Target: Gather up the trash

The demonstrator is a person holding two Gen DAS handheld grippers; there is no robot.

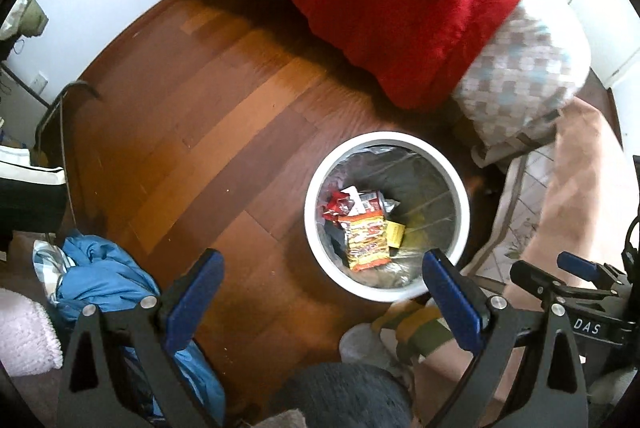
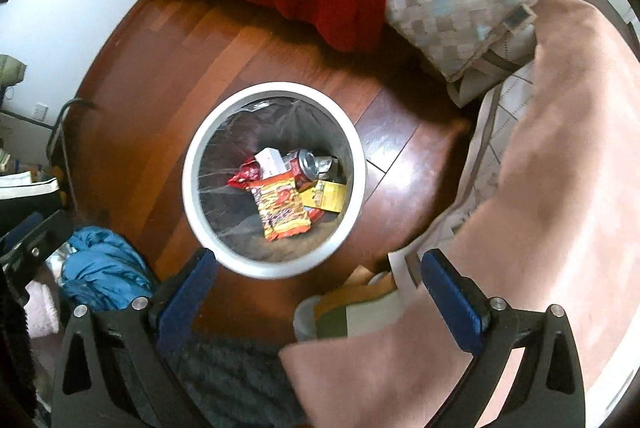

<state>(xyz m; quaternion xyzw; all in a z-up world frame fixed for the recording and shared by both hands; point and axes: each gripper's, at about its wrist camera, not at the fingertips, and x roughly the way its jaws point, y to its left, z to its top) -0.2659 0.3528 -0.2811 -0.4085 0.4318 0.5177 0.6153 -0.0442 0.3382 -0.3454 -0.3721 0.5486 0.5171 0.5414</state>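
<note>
Lined white bin (image 2: 192, 188) holding snack wrapper (image 2: 284, 208), crushed can (image 2: 308, 164), yellow carton (image 2: 326, 198); left gripper (image 1: 320, 292), right gripper (image 2: 316, 292) spread wide, empty; collection apparently near complete.

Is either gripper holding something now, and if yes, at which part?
Nothing is held. The left gripper and the right gripper are both open and empty above the bin, where the trash lies.

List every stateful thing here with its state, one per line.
left gripper: open, empty
right gripper: open, empty
trash bin: upright, lidless, lined, partly filled
drink can: lying in the bin, dented
orange snack wrapper: flattened, on top of the trash
yellow carton: lying flat in the bin
red blanket: hanging off the bed
</note>
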